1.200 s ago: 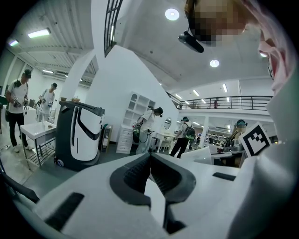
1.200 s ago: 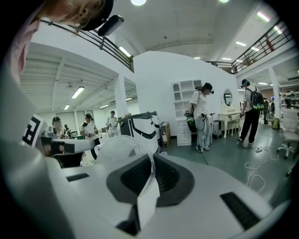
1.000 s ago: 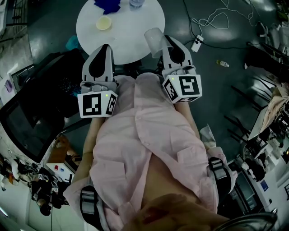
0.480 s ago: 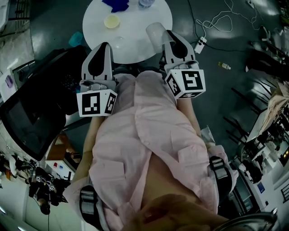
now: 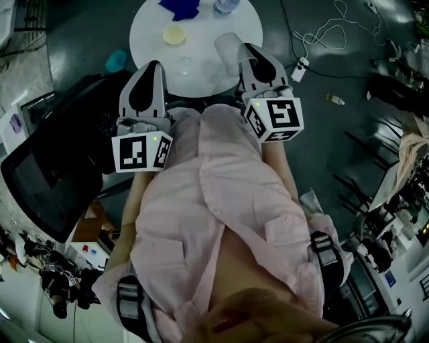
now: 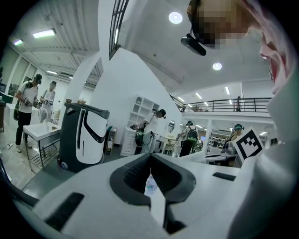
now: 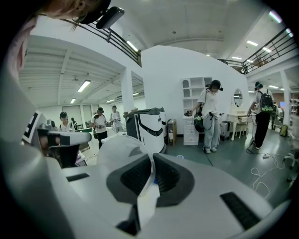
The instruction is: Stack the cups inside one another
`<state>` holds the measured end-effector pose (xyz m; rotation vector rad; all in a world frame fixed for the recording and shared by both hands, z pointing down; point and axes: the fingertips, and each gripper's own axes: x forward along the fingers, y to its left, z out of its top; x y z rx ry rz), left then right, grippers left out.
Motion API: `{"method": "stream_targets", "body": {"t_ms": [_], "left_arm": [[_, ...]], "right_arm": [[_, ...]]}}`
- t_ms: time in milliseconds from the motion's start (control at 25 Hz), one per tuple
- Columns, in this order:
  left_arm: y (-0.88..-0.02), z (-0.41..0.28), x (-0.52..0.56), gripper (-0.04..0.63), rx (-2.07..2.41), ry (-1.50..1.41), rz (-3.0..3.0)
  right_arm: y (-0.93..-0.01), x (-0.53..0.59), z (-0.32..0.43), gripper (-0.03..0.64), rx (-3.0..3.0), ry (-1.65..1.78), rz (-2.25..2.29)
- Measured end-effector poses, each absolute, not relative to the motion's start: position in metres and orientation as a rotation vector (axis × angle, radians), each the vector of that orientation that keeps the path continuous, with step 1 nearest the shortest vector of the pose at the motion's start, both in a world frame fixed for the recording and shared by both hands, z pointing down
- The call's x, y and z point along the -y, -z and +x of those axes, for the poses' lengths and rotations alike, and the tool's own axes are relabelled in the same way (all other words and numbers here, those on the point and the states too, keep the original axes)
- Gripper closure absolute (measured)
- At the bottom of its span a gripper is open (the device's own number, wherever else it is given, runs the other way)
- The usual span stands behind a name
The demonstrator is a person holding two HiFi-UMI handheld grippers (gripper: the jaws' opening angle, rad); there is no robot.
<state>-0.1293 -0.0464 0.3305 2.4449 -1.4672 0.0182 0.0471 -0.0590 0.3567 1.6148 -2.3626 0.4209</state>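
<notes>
A round white table stands ahead in the head view. On it sit a pale yellow cup, a blue thing, a bottle and a faint clear cup. My right gripper is shut on the wall of a translucent cup and holds it over the table's near right edge. The right gripper view shows that cup pinched between the jaws of the right gripper. My left gripper hangs at the table's near left edge. It is shut and empty.
A black machine stands at the left and a teal object lies by the table. Cables, a white adapter and a small bottle are on the floor to the right. Several people stand far off.
Both grippers have come closer to the table, which has slid down and right in the head view. The cup has stayed in the right gripper.
</notes>
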Motion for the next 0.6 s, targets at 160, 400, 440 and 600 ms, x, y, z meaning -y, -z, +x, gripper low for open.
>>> {"method": "stream_targets", "body": {"t_ms": [160,400,440,600], "left_arm": [[-0.33,-0.137,0.05,0.577,1.465,-0.004,2.447],[-0.329,-0.135,0.054,0.577,1.431,0.0,2.464],[-0.329,-0.135,0.055,0.577,1.425,0.0,2.466],[-0.331,-0.136,0.058,0.577,1.413,0.005,2.466]], "right_arm": [[-0.358,0.069,0.03,0.581,2.375,-0.392,1.573],[-0.367,0.089,0.008,0.581,2.398,-0.361,1.492],[-0.369,0.092,0.005,0.581,2.393,-0.353,1.482],[-0.382,0.102,-0.007,0.581,2.382,-0.338,1.434]]}}
